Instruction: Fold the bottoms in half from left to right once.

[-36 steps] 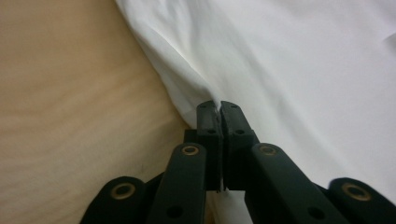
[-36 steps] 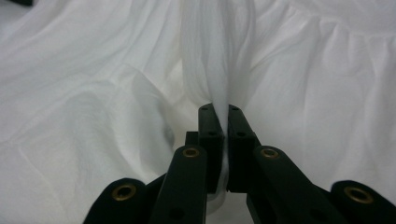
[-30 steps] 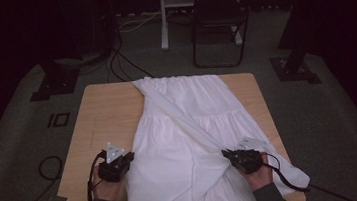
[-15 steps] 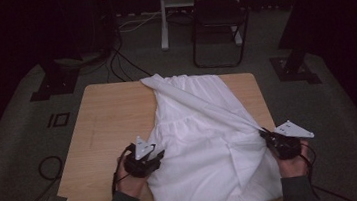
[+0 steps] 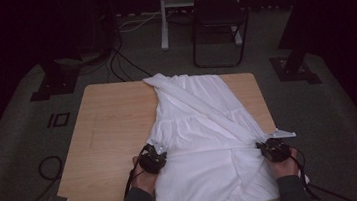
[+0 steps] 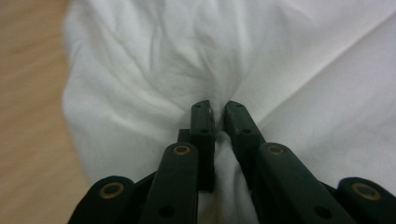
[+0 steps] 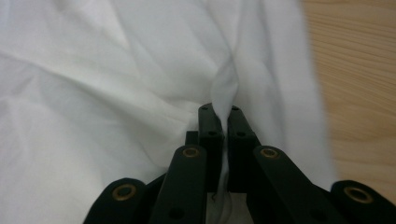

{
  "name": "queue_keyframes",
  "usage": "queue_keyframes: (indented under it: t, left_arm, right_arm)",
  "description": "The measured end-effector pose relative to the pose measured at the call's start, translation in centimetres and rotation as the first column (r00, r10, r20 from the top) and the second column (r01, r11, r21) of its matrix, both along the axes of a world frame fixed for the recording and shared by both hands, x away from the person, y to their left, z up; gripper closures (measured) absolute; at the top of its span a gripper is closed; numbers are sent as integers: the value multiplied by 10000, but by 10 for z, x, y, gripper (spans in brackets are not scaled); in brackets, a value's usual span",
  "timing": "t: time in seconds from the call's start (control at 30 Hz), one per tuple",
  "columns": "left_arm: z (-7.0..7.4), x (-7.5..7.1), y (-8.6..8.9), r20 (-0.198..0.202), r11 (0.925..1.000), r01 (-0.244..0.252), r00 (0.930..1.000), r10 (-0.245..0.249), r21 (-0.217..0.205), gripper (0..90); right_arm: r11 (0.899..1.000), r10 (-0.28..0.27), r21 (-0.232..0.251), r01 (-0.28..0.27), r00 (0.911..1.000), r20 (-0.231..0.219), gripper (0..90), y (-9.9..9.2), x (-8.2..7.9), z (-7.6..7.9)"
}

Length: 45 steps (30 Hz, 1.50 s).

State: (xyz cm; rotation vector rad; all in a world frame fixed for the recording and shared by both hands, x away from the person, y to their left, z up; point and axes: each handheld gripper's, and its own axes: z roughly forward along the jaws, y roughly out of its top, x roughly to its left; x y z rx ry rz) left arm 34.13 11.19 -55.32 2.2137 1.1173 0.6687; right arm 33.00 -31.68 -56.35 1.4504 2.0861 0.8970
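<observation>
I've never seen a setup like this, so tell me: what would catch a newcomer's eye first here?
The big white garment spread over the right half of the wooden table stands out against the dark room. At its near end, two hand-held tools pinch the cloth: the left gripper at its left edge, whose jaws have just been closing on a fold, and the right gripper at its right edge. A black chair stands behind the table.
</observation>
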Motion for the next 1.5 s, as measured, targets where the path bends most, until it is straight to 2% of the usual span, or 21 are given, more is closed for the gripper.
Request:
queue_keyframes:
  t: [0.13, 0.17, 0.2, 0.33, 0.43, 0.53, 0.57, 0.6, 0.63, 0.73, 0.77, 0.83, 0.93, 0.97, 1.0, 1.07, 1.1, 1.2, 1.27, 1.43, 1.5]
  left_arm:
    - [3, 28, 28, 60, 9947, -987, 9951, 985, 280, 834]
    - [3, 28, 28, 60, 9947, -987, 9951, 985, 280, 834]
    - [5, 43, 37, 78, 9899, -1312, 9914, 1310, 529, 834]
    - [6, 72, 44, 323, 9761, -1888, 9819, 1864, 1080, 833]
    - [7, 88, 46, 296, 9708, -2183, 9758, 2164, 992, 831]
    - [8, 95, 47, 187, 9722, -2228, 9749, 2220, 721, 815]
    - [8, 95, 47, 187, 9722, -2228, 9749, 2220, 721, 787]
    - [10, 93, 49, 141, 9731, -2285, 9735, 2281, 299, 787]
    - [12, 90, 51, 208, 9760, -2176, 9759, 2174, 38, 664]
    - [22, 69, 60, 484, 9800, -1805, 9816, 1849, -836, 579]
    - [22, 69, 60, 484, 9800, -1805, 9816, 1849, -836, 562]
    - [31, 42, 71, 566, 9771, -1528, 9851, 1626, -1483, 518]
    - [34, 15, 81, 692, 9799, -1255, 9881, 1376, -1553, 493]
    - [34, 15, 81, 692, 9799, -1255, 9881, 1376, -1553, 491]
    - [33, 0, 86, 660, 9811, -1111, 9902, 1228, -1584, 491]
    - [31, -13, 91, 752, 9813, -1146, 9890, 1274, -1548, 480]
    - [30, -19, 93, 731, 9805, -1125, 9894, 1255, -1610, 479]
    - [24, -35, 97, 526, 9825, -954, 9931, 1050, -1600, 474]
    - [21, -45, 99, 410, 9773, -888, 9943, 984, -1926, 474]
    - [7, -67, 92, -173, 9731, -489, 9988, 461, -2251, 475]
    - [0, -70, 87, -472, 9771, -142, 9989, 43, -2125, 489]
  right_arm:
    - [9960, 883, 124, -882, 9961, -72, 856, 25, 0, 0]
    - [9960, 883, 124, -882, 9961, -72, 856, 25, 0, 0]
    - [9941, 1077, 124, -1076, 9942, -54, 850, 32, 1, 0]
    - [9867, 1615, -176, -1614, 9868, 82, 852, 59, 17, 2]
    - [9888, 1493, -63, -1492, 9887, 145, 857, 63, 36, 2]
    - [9976, 655, -228, -649, 9976, 243, 869, 55, 53, 3]
    - [9976, 655, -228, -649, 9976, 243, 869, 55, 53, 3]
    - [9991, 259, -347, -249, 9993, 268, 857, 50, 58, 3]
    - [9991, -327, -253, 332, 9993, 170, 797, 39, 64, 3]
    - [9941, -774, -739, 797, 9965, 331, 710, 34, 63, 8]
    - [9941, -774, -739, 797, 9965, 331, 710, 34, 63, 8]
    - [9913, -1120, -613, 1163, 9912, 699, 600, 35, 55, 19]
    - [9973, -680, -187, 713, 9881, 1382, 538, 45, 44, 34]
    - [9973, -680, -187, 713, 9881, 1382, 538, 45, 44, 34]
    - [9990, -438, 11, 442, 9867, 1567, 522, 49, 40, 39]
    - [9997, 184, 127, -211, 9825, 1854, 489, 66, 34, 49]
    - [9950, 877, 320, -948, 9805, 1761, 467, 80, 34, 51]
    - [9896, 1365, 222, -1419, 9775, 1608, 450, 93, 36, 48]
    - [9806, 1896, 243, -1943, 9732, 1303, 432, 112, 44, 41]
    - [9742, 2191, 335, -2231, 9710, 955, 418, 126, 55, 30]
    - [9710, 2291, 548, -2326, 9714, 630, 467, 127, 60, 25]
